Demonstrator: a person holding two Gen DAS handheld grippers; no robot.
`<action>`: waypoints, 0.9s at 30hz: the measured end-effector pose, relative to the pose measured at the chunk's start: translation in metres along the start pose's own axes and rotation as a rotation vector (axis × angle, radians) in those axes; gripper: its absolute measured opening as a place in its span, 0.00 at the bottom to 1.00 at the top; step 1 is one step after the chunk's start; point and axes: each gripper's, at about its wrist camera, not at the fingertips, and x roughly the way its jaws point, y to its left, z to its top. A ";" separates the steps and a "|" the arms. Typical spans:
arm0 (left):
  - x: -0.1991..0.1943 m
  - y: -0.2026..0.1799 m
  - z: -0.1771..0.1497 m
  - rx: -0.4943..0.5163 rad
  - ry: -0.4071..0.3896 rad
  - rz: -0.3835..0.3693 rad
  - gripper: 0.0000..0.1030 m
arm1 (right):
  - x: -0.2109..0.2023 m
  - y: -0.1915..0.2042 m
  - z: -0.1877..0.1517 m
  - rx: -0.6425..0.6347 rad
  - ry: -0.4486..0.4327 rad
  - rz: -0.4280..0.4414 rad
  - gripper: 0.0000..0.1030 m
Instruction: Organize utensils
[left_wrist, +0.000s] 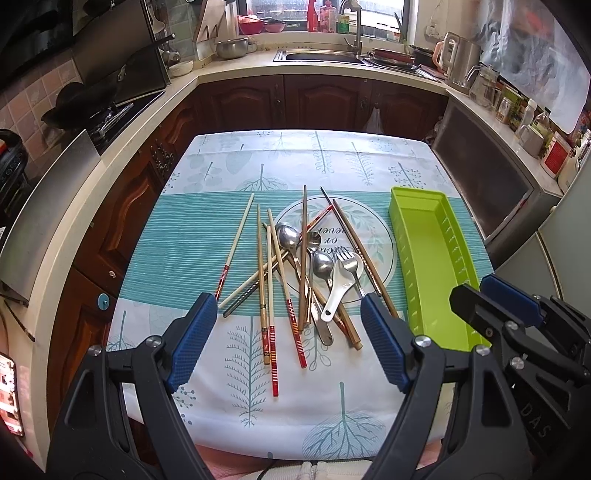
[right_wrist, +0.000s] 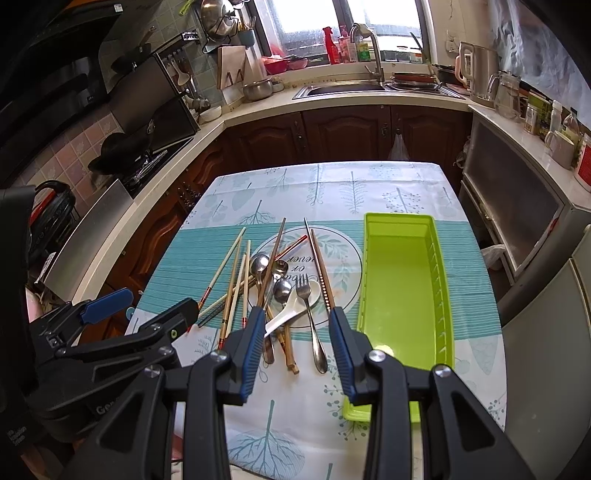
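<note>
Kitchen counters with dark wooden cabinet doors wrap around three sides of a small desk (left_wrist: 207, 417) covered by a white-and-teal leaf-print cloth. Behind it a steel sink (right_wrist: 343, 89) sits under the window, with bottles on the sill above.

On the right part of the cloth lies a long lime-green plastic tray (right_wrist: 402, 284), its long side running away from the cameras. Nothing lies inside it; the bare green floor shows from end to end, and a row of slots lines its right wall.

Just left of the tray sits a loose, crossed heap of utensils (left_wrist: 306, 273). It holds many chopsticks (left_wrist: 271, 295), some pale wood with red-banded ends, some darker, along with a few metal spoons (left_wrist: 290, 236), a metal fork (right_wrist: 308, 302) and a white ceramic spoon (left_wrist: 338, 291). The pile spreads over a round printed emblem on the cloth; none of it touches the tray.

The left claw (left_wrist: 290, 314) hangs above the near edge of the heap with its blue-padded fingers spread wide and nothing between them. The right claw (right_wrist: 297, 326) is also spread apart and empty, poised above the handles of the fork and white spoon, its right finger above the near left corner of the tray.
</note>
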 end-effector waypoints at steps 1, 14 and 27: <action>0.000 0.000 0.000 0.001 0.001 0.000 0.76 | 0.000 0.001 0.000 0.000 0.000 0.000 0.35; 0.005 0.003 -0.001 -0.003 0.012 -0.002 0.76 | 0.001 0.002 -0.001 0.002 0.004 0.002 0.35; 0.020 0.009 0.002 0.000 0.037 -0.025 0.76 | 0.019 0.003 -0.004 0.012 0.051 0.020 0.35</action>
